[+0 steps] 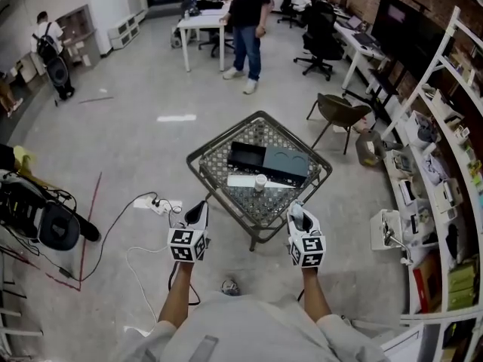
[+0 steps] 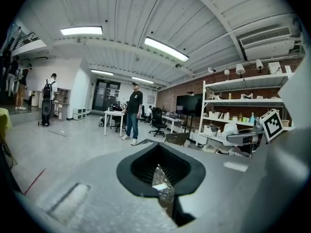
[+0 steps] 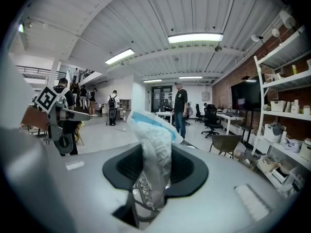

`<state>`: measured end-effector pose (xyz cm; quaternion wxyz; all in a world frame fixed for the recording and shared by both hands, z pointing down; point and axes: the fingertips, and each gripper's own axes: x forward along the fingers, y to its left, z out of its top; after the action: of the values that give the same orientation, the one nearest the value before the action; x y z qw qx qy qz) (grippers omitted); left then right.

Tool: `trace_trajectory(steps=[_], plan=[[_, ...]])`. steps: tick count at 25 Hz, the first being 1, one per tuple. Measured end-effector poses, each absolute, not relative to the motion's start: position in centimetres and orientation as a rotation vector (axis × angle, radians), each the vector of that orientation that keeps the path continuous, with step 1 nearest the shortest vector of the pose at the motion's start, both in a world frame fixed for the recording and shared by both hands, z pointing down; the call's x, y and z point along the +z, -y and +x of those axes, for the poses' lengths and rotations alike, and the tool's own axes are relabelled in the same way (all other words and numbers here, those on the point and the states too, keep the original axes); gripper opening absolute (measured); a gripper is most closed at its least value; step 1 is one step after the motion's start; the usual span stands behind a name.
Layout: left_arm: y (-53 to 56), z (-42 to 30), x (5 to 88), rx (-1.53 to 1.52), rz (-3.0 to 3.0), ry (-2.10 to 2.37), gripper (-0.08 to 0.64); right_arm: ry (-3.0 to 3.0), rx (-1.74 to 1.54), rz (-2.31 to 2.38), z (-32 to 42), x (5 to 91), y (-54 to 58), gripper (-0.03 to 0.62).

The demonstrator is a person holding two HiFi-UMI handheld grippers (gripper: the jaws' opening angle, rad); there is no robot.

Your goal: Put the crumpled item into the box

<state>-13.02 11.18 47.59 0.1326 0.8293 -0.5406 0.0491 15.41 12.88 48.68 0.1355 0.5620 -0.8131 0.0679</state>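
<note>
Head view: both arms reach toward a wire-mesh table (image 1: 223, 135) at frame centre. The left hand-held gripper (image 1: 200, 207) and the right hand-held gripper (image 1: 296, 211) sit side by side at the table's near edges, each with its marker cube toward the camera.
- On the table: black box (image 1: 246, 155), open side up, toward the far side, with a grey-blue flat piece (image 1: 287, 162) with two round recesses touching its right side.
- In front of these: a flat white item (image 1: 243, 181) and a small white cup (image 1: 260, 182).
- Floor: power strip (image 1: 158, 204) with cables lower left of the table; brown chair (image 1: 339, 111) to the upper right.
- A standing person (image 1: 247, 21) is at top centre, and shelving (image 1: 438, 164) runs down the right edge.

Left gripper view: jaws drawn together to a thin slit with nothing between them. Table mesh and a bit of the white item show through the slit. The right hand-held gripper's marker cube appears at the right edge.

Right gripper view: jaws clamped on the crumpled plastic wrapper (image 3: 154, 154), clear with white print and a blue-and-white upper end. The wrapper stands up out of the jaws at frame centre, its top bent toward the left. It is off the table and not in the black box. Table mesh shows below it. The left hand-held gripper is at the left edge.
</note>
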Motion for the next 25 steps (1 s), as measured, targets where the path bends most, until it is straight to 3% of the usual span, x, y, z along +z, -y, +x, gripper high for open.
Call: trace_trajectory(steps=[25], plan=[[5.3,-15.6,51.5,0.203,2.408,1.491,0.006,2.325,0.215,1.601,12.1,51.8,4.0,0.117]])
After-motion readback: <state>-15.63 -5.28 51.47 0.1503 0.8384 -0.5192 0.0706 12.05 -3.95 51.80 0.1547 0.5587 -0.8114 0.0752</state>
